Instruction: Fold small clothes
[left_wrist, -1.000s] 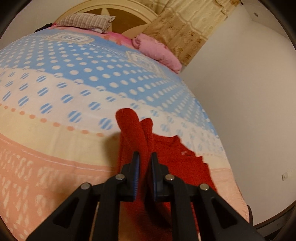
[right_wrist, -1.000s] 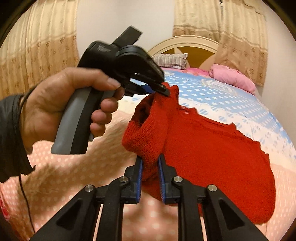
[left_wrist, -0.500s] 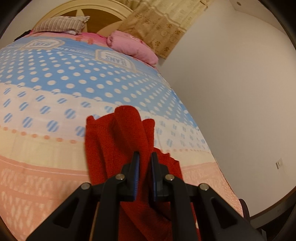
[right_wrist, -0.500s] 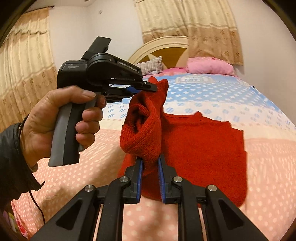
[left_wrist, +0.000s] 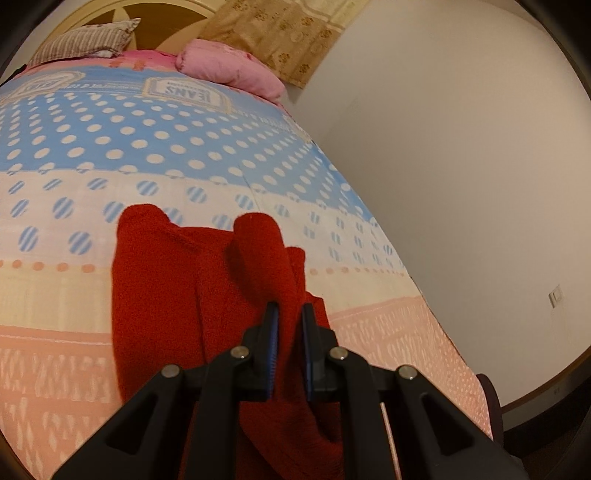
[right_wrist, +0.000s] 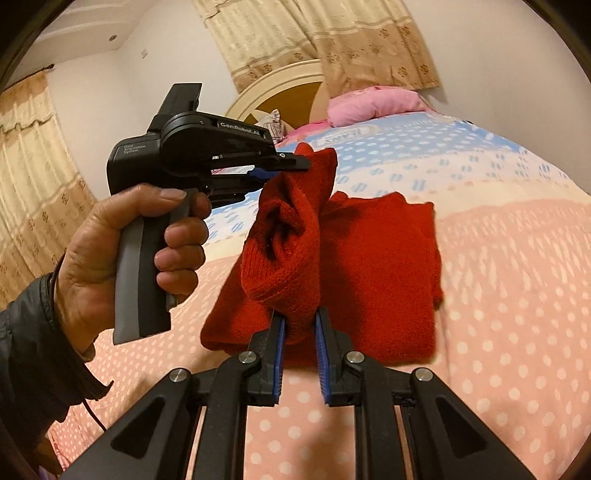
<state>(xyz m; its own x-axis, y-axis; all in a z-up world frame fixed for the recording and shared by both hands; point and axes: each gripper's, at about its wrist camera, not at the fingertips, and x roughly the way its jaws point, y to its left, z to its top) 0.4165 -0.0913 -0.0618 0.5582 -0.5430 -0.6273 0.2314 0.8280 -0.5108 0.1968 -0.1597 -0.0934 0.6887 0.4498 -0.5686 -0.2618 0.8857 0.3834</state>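
Both tools grip one red sweater (right_wrist: 388, 266) above the bed (right_wrist: 517, 295): left tool (left_wrist: 290, 314) and right tool (right_wrist: 298, 325) clamp raised folds of knit.

Red knit garment (left_wrist: 166, 295) pinched in left tool (left_wrist: 290, 347) over bedspread (left_wrist: 110, 155)

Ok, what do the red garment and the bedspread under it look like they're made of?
The red garment looks like a chunky wool or acrylic knit: stitch loops show, with a matte, fuzzy surface. The bedspread looks like thin printed woven cloth, likely cotton or a blend: flat, smooth, dotted pattern, no pile. The fibre of either can't be told for certain.
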